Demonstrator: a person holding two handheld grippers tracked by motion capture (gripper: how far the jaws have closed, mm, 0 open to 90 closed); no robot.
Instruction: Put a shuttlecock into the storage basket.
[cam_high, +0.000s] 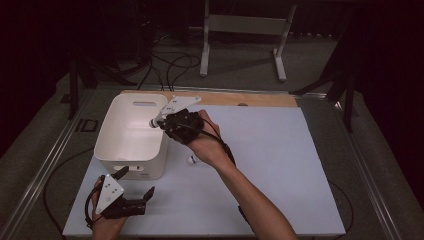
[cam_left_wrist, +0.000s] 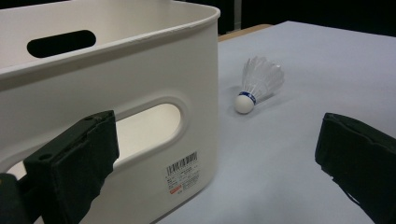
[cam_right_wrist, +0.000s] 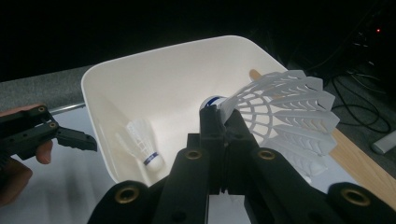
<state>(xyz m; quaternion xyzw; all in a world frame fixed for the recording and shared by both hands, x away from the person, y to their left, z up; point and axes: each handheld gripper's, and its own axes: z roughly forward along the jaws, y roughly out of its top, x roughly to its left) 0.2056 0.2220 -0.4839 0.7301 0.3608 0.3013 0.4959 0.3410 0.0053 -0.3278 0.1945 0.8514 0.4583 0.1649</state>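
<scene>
My right gripper (cam_high: 159, 121) hangs over the right rim of the white bin (cam_high: 111, 131), shut on a white shuttlecock (cam_right_wrist: 285, 112). Its jaws pinch the skirt near the cork, above the bin's inside (cam_right_wrist: 154, 88). A second shuttlecock (cam_right_wrist: 142, 145) lies on the bin's floor. A third shuttlecock (cam_left_wrist: 258, 84) lies on its side on the white table sheet, just right of the bin (cam_left_wrist: 140, 74); in the high view this shuttlecock (cam_high: 191, 160) sits beside my right wrist. My left gripper (cam_high: 136, 182) rests open near the bin's front wall, nothing between its jaws (cam_left_wrist: 215, 154).
The bin has handle slots and a barcode label (cam_left_wrist: 183, 173) on its front wall. A wooden strip (cam_high: 240, 99) runs along the table's far edge. Cables and a white stand (cam_high: 245, 30) are on the floor beyond. The left gripper (cam_right_wrist: 46, 133) shows at the left of the right gripper view.
</scene>
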